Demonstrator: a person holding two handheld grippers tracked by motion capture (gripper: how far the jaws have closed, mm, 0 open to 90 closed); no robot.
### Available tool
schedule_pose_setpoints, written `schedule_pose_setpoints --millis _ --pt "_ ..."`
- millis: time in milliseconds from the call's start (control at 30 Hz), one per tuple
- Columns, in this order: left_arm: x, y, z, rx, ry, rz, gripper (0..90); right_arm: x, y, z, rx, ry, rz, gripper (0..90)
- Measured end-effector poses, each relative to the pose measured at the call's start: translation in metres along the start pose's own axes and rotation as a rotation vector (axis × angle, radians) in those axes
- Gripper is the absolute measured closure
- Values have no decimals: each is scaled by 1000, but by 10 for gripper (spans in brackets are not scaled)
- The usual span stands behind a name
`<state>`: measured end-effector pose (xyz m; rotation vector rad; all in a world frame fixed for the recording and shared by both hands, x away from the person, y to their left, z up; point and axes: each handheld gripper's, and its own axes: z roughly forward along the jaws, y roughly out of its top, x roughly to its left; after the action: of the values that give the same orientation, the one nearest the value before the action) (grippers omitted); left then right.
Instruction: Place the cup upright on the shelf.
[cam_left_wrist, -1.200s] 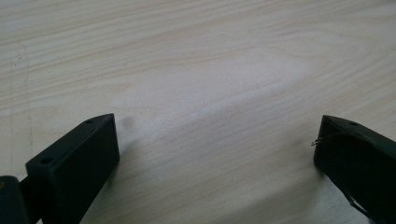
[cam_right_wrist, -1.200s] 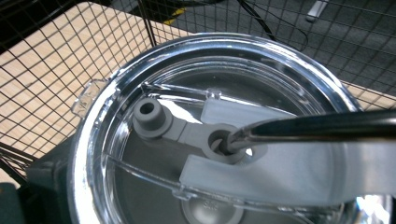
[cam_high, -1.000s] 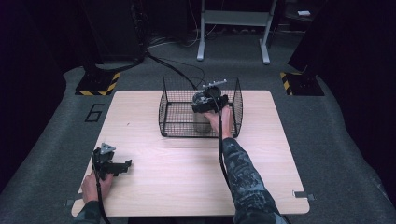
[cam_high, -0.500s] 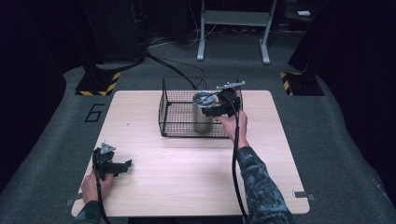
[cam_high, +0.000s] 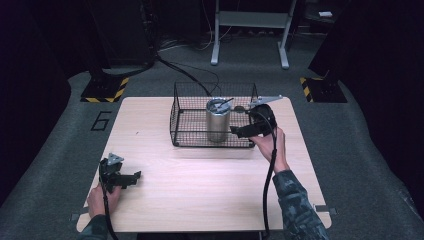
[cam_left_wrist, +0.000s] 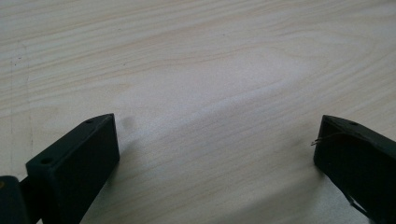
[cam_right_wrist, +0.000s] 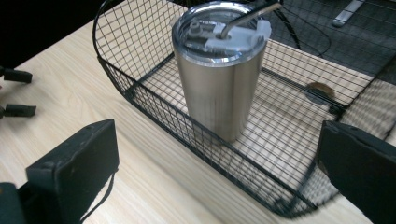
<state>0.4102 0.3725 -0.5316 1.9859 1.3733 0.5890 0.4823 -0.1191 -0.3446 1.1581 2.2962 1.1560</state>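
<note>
Right tool (cam_high: 239, 131) open, just outside wire basket (cam_high: 182, 117).
Steel tumbler (cam_high: 218, 120) upright inside; left tool (cam_high: 134, 178) open on surface (cam_high: 200, 190).

A lab or test studio: grey carpet (cam_high: 380, 165); hazard-striped floor plates (cam_high: 104, 93); trailing cables (cam_high: 185, 75); a lone bench (cam_high: 200, 185) ringed by dark.

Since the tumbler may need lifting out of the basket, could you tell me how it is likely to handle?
The steel tumbler looks rigid, and its smooth brushed wall may slip between jaws. Tall and narrow, standing upright on the wire basket floor, it could tip if pushed high up. Its lid and straw suggest possible liquid weight.
</note>
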Motion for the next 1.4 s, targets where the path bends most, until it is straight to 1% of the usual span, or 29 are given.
schedule_pose_setpoints --millis 33,67,100,133,200,233,267,367,400,433,467,600,633,667,700,733,767,800,833,933,967,1000,1133,1167,1200,1233,1267,1333,1400 --pt "0 0 0 -6 5 0 1 -2 -7 -9 -8 -4 4 0" --pt "0 0 0 -6 5 0 1 -3 -11 -14 -12 -9 5 0" --pt "0 0 0 0 0 0 1 -3 -11 -14 -12 -9 5 0" --pt "0 0 0 0 0 0 1 -5 -20 -23 -18 -22 16 0" --pt "0 0 0 0 0 0 1 -8 -29 -32 -26 -35 5 0" --pt "0 0 0 0 0 0 1 -8 -29 -32 -26 -35 5 0" --pt "0 0 0 0 0 0 1 -11 -38 -40 -23 -55 6 0" --pt "0 0 0 0 0 0 1 -18 -52 -51 -30 -77 15 0" --pt "0 0 0 0 0 0 1 -19 -57 -55 -38 -84 24 0" --pt "0 -1 1 -12 7 -3 1 -22 -62 -58 -38 -89 32 0" --pt "0 0 0 -2 1 -1 1 -24 -68 -61 -37 -94 35 0" --pt "0 0 0 0 0 -1 1 -32 -92 -70 -18 -108 65 0" --pt "0 0 0 0 0 -1 1 -32 -92 -70 -18 -108 65 0" --pt "0 0 0 0 0 0 1 -35 -105 -73 -12 -117 74 0" --pt "0 0 1 -8 6 -2 1 -37 -111 -73 -5 -124 82 0" --pt "0 0 0 -2 1 -1 1 -38 -117 -73 0 -133 93 0" --pt "0 0 0 -2 1 -1 1 -38 -117 -73 0 -133 93 0" --pt "0 0 0 0 0 0 1 -41 -130 -74 8 -138 112 0" --pt "0 0 0 0 0 0 1 -44 -136 -74 11 -141 109 0" --pt "0 0 0 -6 2 -1 1 -49 -155 -72 28 -153 147 0" --pt "0 0 0 -6 2 -1 1 -49 -155 -72 28 -153 147 0" --pt "0 0 0 -6 2 -1 1 -52 -168 -70 43 -169 144 0" --pt "0 0 0 0 0 -1 1 -57 -195 -62 72 -195 170 0" --pt "0 0 0 0 0 -1 1 -57 -195 -62 72 -195 170 0" --pt "0 0 0 -7 5 -1 1 -59 -209 -57 68 -197 199 0" --pt "0 0 0 0 0 0 1 -60 -215 -55 77 -199 212 0" --pt "0 0 0 -6 2 -2 1 -61 -222 -52 80 -206 210 0" --pt "0 0 0 -2 2 -1 1 -63 -233 -48 92 -210 220 0" --pt "0 0 0 0 0 -1 1 -63 -237 -46 94 -220 230 0"
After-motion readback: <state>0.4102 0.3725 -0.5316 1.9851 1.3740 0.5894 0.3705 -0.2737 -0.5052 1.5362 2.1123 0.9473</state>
